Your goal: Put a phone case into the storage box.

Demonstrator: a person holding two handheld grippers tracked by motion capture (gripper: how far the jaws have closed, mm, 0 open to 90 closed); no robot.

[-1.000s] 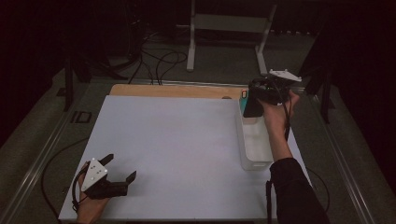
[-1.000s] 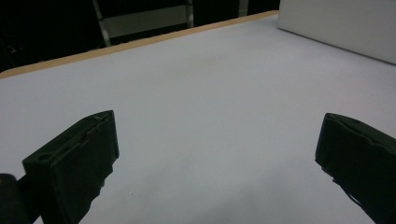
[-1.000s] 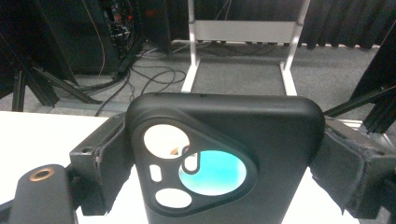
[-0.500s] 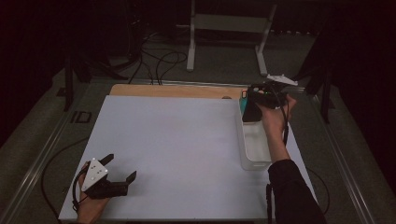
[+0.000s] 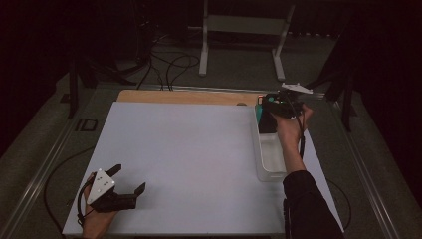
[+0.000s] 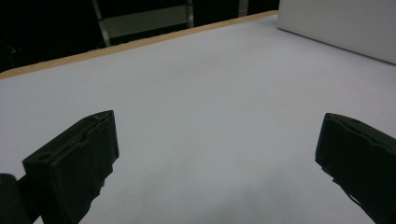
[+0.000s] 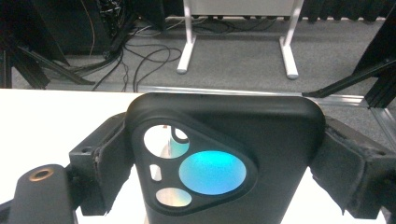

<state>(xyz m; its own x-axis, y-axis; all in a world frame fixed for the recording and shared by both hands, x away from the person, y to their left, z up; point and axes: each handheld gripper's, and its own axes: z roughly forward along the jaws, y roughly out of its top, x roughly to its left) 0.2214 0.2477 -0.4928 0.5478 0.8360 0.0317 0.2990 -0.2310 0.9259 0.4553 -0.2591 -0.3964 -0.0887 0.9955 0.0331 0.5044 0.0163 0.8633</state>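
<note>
Clamping a black phone case [image 7: 224,163] by its two long edges in the right gripper [image 5: 278,107], long axis upright, above the far end of the clear bin [image 5: 271,157]. Resting wide open and empty at the near left corner of the table [image 5: 189,149], the left gripper [image 5: 122,191], well apart from the case.

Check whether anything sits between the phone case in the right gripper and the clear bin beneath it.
Nothing visible does. The right gripper holds the black phone case over the far end of the clear bin, whose visible inside looks bare.
</note>
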